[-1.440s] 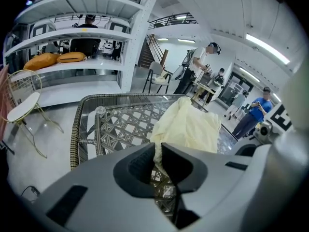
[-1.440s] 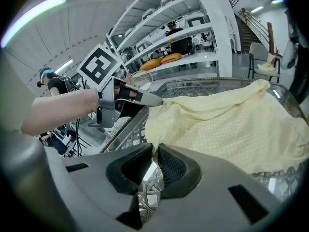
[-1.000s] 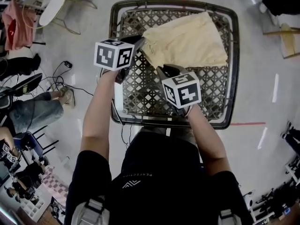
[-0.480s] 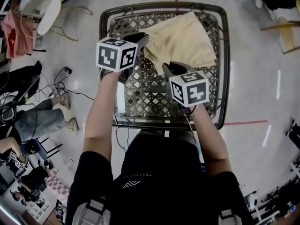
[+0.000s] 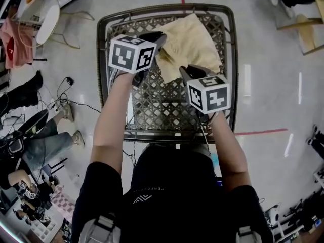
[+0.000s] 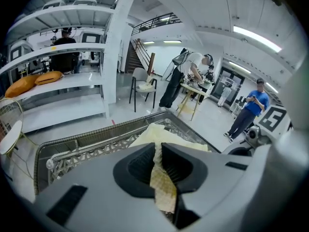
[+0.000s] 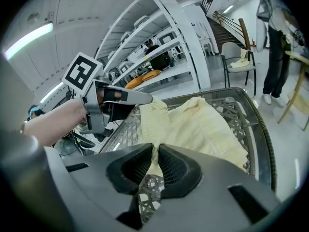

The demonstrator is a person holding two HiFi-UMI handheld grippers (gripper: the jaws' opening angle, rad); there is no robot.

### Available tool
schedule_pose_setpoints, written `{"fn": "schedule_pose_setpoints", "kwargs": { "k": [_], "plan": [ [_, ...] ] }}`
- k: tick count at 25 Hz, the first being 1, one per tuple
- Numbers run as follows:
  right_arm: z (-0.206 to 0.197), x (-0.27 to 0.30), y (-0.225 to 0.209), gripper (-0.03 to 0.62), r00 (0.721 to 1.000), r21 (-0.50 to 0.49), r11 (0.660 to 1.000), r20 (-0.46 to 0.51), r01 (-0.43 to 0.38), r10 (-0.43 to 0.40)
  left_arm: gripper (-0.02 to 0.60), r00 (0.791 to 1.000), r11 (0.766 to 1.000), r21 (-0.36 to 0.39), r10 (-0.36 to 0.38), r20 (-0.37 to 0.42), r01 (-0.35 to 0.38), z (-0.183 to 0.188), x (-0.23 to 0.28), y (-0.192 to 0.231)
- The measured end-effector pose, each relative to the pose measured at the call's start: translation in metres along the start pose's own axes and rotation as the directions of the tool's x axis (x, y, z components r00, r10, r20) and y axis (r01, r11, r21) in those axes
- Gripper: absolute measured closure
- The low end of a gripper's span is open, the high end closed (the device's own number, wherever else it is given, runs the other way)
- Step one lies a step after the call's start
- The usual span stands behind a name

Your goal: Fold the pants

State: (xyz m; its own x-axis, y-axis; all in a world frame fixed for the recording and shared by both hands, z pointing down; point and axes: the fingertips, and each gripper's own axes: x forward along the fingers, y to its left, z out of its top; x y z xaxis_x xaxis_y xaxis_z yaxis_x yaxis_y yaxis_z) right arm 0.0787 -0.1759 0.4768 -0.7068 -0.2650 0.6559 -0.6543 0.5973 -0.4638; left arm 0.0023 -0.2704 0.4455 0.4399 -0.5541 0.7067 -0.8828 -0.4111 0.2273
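Cloth: the pale yellow pants (image 5: pixel 195 37) lie toward 12 o'clock on the lattice bench (image 5: pixel 162 110).
Left: the left gripper (image 5: pixel 156 39) has its jaws pinching the pants' 9 o'clock corner.
Right: the right gripper (image 5: pixel 185 71) has its jaws pinching the 6 o'clock corner.
Progress: it seems mid-fold; the held edge is not yet laid over.

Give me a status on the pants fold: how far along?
Done: the yellow pants look already doubled into a compact stack on the far half of the lattice table. In hand: the left gripper and the right gripper are each shut on a bit of the near edge. Left: carry that edge over, lay it flat, release. Roughly midway, judging by shape alone.
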Motion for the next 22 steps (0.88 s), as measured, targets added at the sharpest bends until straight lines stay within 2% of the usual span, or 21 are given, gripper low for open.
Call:
{"fn": "schedule_pose_setpoints", "kwargs": {
  "k": [3, 10, 15, 22],
  "plan": [
    [-0.005, -0.01, -0.022, 0.534, 1.0, 0.011, 1.0, 0.005, 0.01, -0.011, 0.535, 1.0, 1.0, 0.006, -0.001, -0.007, 0.001, 0.002, 0.019, -0.014],
    [0.004, -0.003, -0.032, 0.534, 0.999, 0.024, 0.999, 0.0, 0.032, -0.032, 0.534, 0.999, 1.0, 0.0, 0.005, -0.041, -0.005, 0.001, 0.036, -0.001],
    [0.002, -0.003, -0.05, 0.533, 0.999, 0.054, 0.998, -0.007, 0.042, -0.042, 0.532, 0.998, 1.0, 0.018, -0.001, -0.061, 0.002, 0.004, 0.055, -0.006],
    [0.0, -0.004, -0.067, 0.533, 0.998, 0.087, 0.994, -0.01, 0.06, -0.059, 0.529, 0.996, 1.0, 0.006, -0.03, -0.09, 0.03, 0.001, 0.078, -0.012]
  ]
}}
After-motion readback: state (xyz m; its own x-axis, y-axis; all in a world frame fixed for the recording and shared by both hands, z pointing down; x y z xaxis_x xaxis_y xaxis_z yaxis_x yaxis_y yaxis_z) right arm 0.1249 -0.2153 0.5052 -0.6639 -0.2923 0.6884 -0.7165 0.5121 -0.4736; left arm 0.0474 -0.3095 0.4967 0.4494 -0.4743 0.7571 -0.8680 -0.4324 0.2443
